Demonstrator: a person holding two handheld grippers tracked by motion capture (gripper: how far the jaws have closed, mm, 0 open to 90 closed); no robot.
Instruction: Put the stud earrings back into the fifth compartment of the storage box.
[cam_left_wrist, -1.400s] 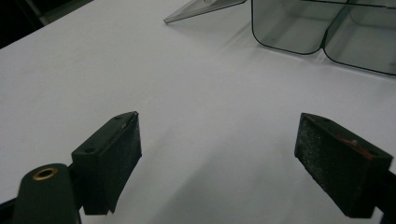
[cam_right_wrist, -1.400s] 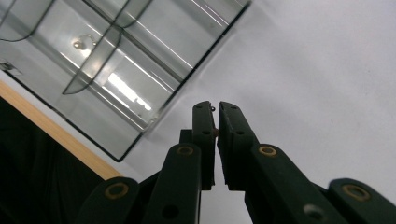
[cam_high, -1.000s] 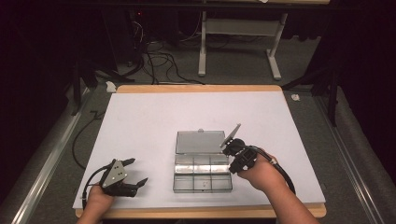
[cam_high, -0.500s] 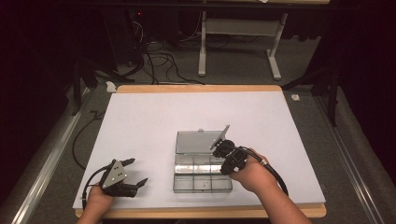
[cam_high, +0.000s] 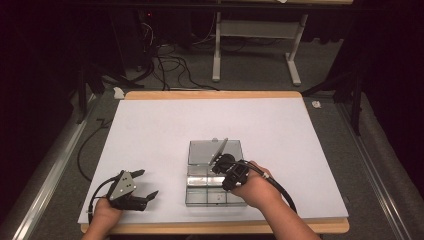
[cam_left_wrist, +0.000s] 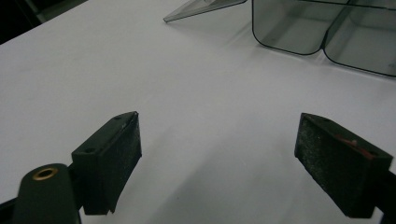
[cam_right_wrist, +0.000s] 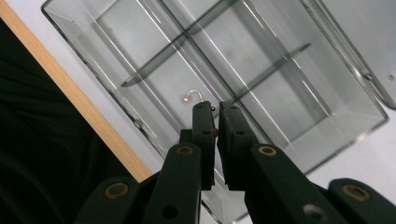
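Clear box (cam_high: 212, 177) lies open, lid (cam_high: 215, 151) flat behind; right gripper (cam_right_wrist: 215, 109), clenched on a small hook (cam_right_wrist: 194, 95), hovers over a near compartment, drop pending; left gripper (cam_high: 146, 185) idles released.

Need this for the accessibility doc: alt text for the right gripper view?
The right tongs, shut on a small metal hook, hang over a clear divided plastic box with empty compartments. The box rests on a white table with a wooden edge.
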